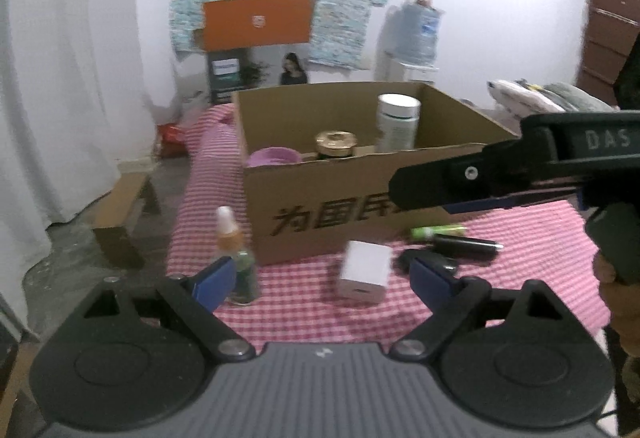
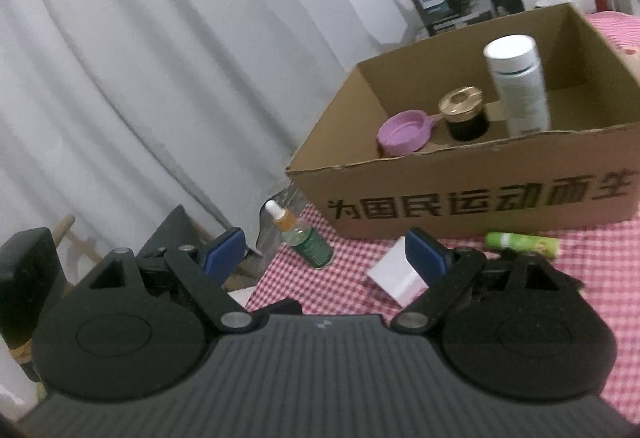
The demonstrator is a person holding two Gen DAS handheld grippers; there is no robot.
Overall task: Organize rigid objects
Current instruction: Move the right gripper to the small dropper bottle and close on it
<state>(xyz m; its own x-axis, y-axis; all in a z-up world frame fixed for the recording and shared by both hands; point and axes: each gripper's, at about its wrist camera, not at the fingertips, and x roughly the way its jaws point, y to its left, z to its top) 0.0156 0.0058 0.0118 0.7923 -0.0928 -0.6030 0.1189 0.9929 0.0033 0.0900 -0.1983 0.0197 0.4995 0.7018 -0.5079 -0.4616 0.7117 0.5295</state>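
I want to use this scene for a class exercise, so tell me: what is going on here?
A person is sorting items into a cardboard box using two handheld grippers. The left gripper and right gripper are both open and empty. A white bottle, a gold-lidded jar and a purple lid are already inside. A dropper bottle, a small white box, a green tube and a black pen-like item wait on the checkered cloth.

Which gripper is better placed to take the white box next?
Probably left: the white box lies between the open left gripper fingers. The right gripper, also open, has it off-centre behind one finger.
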